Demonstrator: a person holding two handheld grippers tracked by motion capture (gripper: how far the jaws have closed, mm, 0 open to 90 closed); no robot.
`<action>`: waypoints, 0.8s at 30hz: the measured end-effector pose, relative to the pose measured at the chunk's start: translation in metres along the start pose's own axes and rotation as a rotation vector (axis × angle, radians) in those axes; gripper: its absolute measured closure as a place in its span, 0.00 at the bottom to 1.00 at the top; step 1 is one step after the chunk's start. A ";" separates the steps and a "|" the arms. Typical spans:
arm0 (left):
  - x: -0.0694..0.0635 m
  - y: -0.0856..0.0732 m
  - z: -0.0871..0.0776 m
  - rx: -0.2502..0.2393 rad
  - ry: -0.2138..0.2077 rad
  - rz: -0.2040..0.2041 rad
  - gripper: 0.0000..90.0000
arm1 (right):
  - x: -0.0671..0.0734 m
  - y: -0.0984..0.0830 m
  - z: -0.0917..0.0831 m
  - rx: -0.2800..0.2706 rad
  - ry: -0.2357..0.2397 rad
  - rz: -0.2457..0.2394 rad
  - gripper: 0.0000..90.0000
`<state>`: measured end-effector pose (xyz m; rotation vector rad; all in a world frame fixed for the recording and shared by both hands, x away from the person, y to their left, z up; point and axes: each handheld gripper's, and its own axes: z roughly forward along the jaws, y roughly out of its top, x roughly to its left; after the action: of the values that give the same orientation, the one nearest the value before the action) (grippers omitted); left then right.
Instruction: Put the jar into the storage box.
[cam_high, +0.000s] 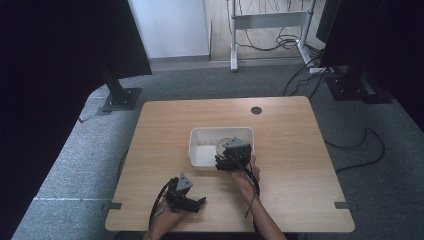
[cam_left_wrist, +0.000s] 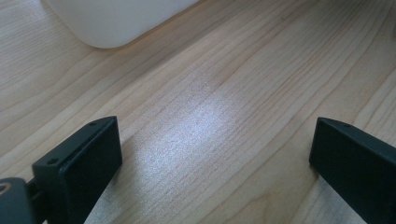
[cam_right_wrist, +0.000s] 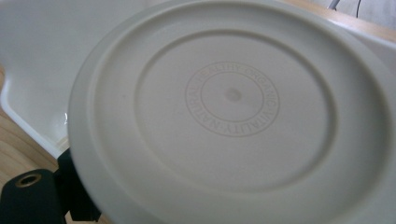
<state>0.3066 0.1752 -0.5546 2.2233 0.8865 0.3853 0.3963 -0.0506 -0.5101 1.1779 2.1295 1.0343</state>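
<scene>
Seen from above, your two forearms enter from the near edge of a light wooden table (cam_high: 290, 150), each hand holding a black two-jaw gripper. Your left gripper (cam_high: 199, 202) rests low over the bare tabletop near the front edge, left of centre, its jaws pointing toward your right. In the left gripper view (cam_left_wrist: 212, 154) the two black jaws stand wide apart with nothing but wood grain between them, so this tool is open and empty; a rounded corner of a white bin (cam_left_wrist: 116, 21) appears at the top of that view, apart from the jaws. The white bin (cam_high: 197, 145) is a shallow rectangular tub standing on the middle of the table, just beyond your hands. Your right gripper (cam_high: 231, 159) sits at the near right corner of the bin, its grey plate uppermost. In the right gripper view a round off-white plate (cam_right_wrist: 233, 116) is turned with its underside toward the camera, showing a ring of embossed lettering around a central dot; the plate hides most of the jaws, and a black jaw part shows at its lower left edge. The plate's edge runs down to that jaw, so you appear to grip it, held over the bin's interior (cam_right_wrist: 42, 51). A round dark hole (cam_high: 256, 110) marks the far side of the table.
</scene>
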 end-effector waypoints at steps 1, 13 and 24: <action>0.000 0.000 0.000 0.000 0.000 0.000 0.02 | 0.000 -0.001 0.001 0.003 0.002 0.002 0.10; 0.000 0.000 0.000 0.000 0.000 0.000 0.02 | -0.003 -0.008 0.014 0.042 0.019 0.027 0.10; 0.000 0.000 0.000 0.000 0.000 0.000 0.02 | -0.011 -0.012 0.018 0.065 0.038 0.066 0.10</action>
<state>0.3065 0.1752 -0.5546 2.2234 0.8866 0.3851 0.4090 -0.0567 -0.5296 1.2760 2.1823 1.0304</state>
